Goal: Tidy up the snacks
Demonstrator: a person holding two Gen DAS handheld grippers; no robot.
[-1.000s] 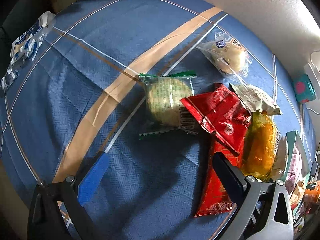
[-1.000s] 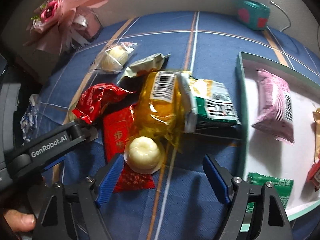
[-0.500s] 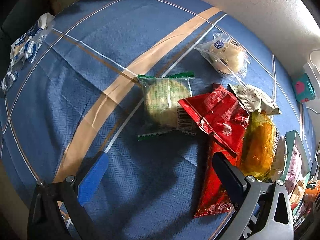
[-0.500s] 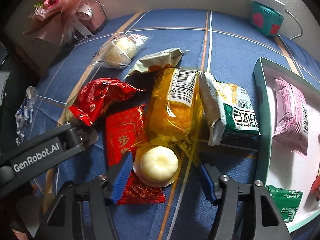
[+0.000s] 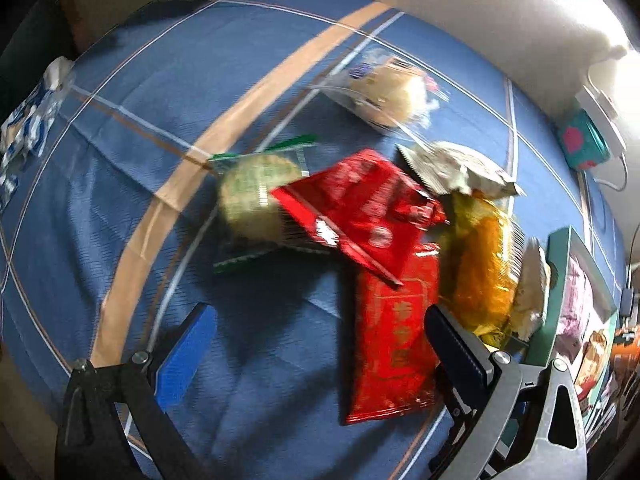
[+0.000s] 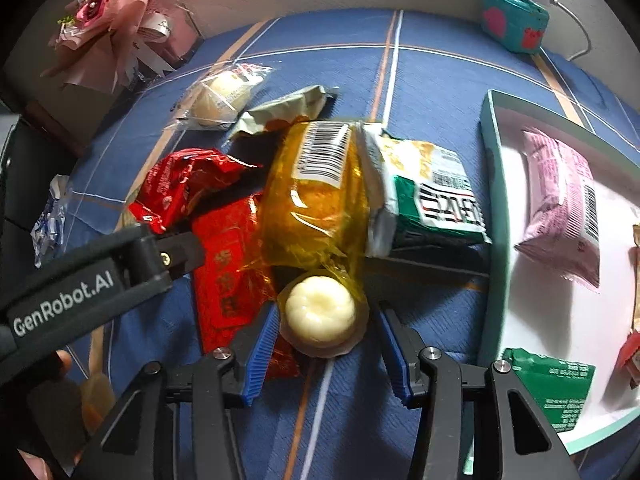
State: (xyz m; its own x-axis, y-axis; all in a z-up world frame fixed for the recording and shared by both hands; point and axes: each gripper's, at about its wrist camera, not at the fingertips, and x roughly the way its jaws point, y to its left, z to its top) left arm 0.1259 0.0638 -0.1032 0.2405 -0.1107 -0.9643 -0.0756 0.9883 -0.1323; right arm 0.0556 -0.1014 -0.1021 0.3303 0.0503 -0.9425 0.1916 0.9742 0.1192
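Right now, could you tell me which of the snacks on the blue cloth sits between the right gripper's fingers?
The small round cream-coloured sweet in clear wrap. It lies between the closing jaws of the right gripper; the yellow packet and red packets lie beyond the fingertips.

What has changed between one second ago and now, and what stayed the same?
The right gripper has closed in around the round white candy; its jaws are closing, with the candy between them, and full contact is not clear. The left gripper stayed open and empty over the blue cloth. The snack pile and the teal box stayed in place.
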